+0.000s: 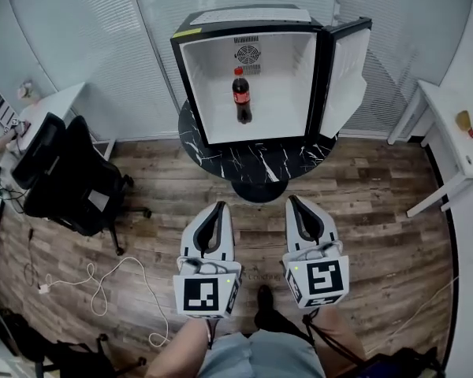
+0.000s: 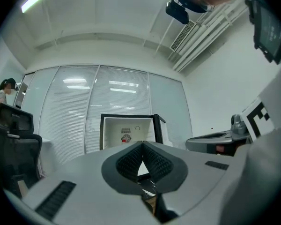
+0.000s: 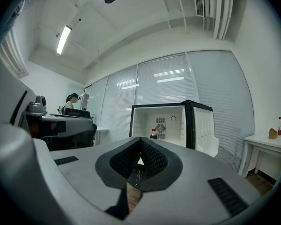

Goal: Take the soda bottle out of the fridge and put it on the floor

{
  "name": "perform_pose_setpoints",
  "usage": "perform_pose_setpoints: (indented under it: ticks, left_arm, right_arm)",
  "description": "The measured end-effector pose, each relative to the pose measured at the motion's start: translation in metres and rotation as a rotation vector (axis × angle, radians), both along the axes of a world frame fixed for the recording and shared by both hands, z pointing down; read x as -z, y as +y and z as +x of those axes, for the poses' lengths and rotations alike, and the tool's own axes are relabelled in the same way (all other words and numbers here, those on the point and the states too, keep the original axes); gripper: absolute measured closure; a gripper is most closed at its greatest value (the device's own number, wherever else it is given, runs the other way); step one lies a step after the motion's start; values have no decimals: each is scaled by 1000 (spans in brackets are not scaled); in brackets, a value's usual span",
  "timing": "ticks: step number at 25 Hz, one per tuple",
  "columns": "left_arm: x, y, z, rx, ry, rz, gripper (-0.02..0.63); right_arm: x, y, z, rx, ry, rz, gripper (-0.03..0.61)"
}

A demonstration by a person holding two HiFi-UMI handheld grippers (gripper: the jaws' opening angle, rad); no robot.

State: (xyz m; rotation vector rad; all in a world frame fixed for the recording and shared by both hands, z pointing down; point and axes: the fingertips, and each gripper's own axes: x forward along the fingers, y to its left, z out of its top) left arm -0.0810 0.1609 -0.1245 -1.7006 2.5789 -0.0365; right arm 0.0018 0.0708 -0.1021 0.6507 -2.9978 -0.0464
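Note:
A soda bottle (image 1: pixel 241 95) with a red cap and red label stands upright inside the open white mini fridge (image 1: pixel 195 85), whose door (image 1: pixel 344 73) swings out to the right. The fridge sits on a round black marble table (image 1: pixel 260 162). My left gripper (image 1: pixel 219 205) and right gripper (image 1: pixel 292 199) hover side by side over the wooden floor, short of the table, both shut and empty. In the right gripper view the bottle (image 3: pixel 153 135) shows just above the closed tips (image 3: pixel 141 138). In the left gripper view the fridge (image 2: pixel 113 130) lies ahead beyond the closed tips (image 2: pixel 143 143).
A black office chair (image 1: pixel 79 179) and a desk (image 1: pixel 51 105) stand at the left, with a white cable (image 1: pixel 102 278) lying on the floor. A white table (image 1: pixel 449 132) is at the right. A person (image 3: pixel 72 97) sits at the far desk.

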Motion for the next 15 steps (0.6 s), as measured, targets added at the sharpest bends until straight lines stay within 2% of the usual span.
perform_pose_setpoints:
  ticks: [7, 15]
  left_arm:
    - [15, -61, -32, 37, -26, 11, 603]
    - [21, -99, -68, 64, -39, 26, 603]
  right_arm:
    - [13, -66, -36, 32, -21, 13, 565]
    - [15, -107, -73, 56, -24, 28, 565]
